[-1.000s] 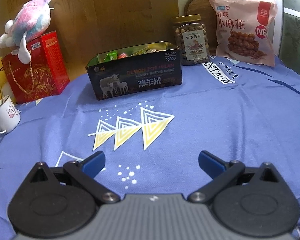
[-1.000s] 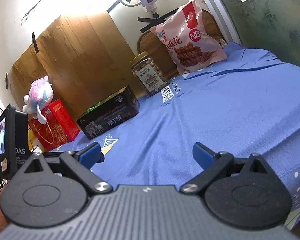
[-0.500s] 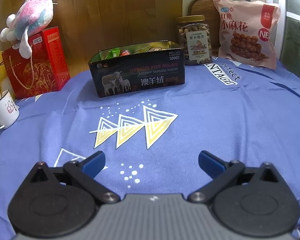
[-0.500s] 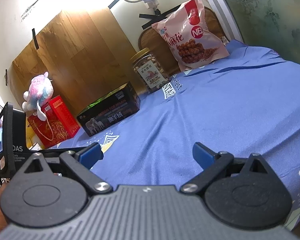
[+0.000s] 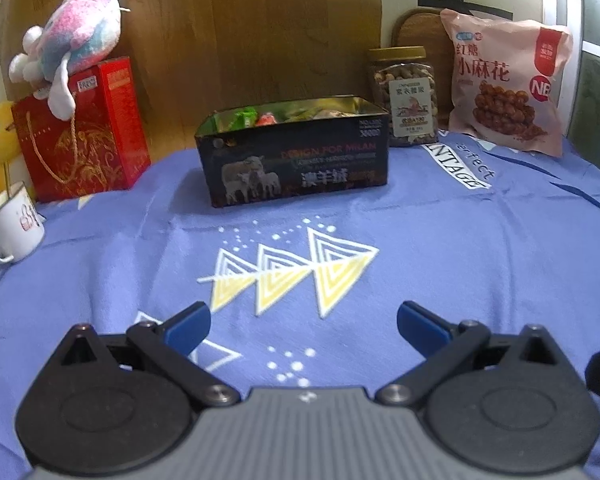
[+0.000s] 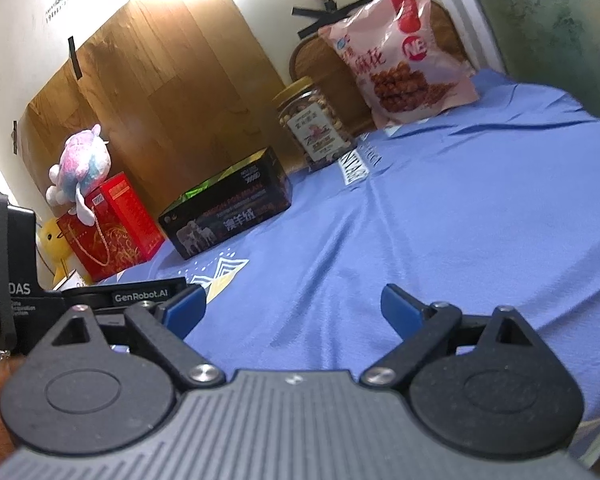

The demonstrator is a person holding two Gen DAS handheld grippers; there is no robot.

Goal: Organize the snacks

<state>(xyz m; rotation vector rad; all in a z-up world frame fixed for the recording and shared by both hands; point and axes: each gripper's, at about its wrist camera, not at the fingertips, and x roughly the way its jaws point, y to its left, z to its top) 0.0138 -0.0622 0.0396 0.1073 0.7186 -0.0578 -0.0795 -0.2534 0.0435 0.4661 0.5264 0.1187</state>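
Two hand-held grippers: left hand-held gripper (image 5: 303, 322) wide, empty; right hand-held gripper (image 6: 294, 306) wide, closing, empty.
Snacks: in black tin (image 5: 296, 168), mostly hidden, far across worktop (image 5: 440, 248).
Writing: tin "DESIGN FOR MILAN"; cloth "VINTAGE", cut off.

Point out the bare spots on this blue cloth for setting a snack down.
Free: blue cloth from the black box forward to both grippers, plus the right side below the pink bag. Crowded: back row, box, jar, bag, and red box.
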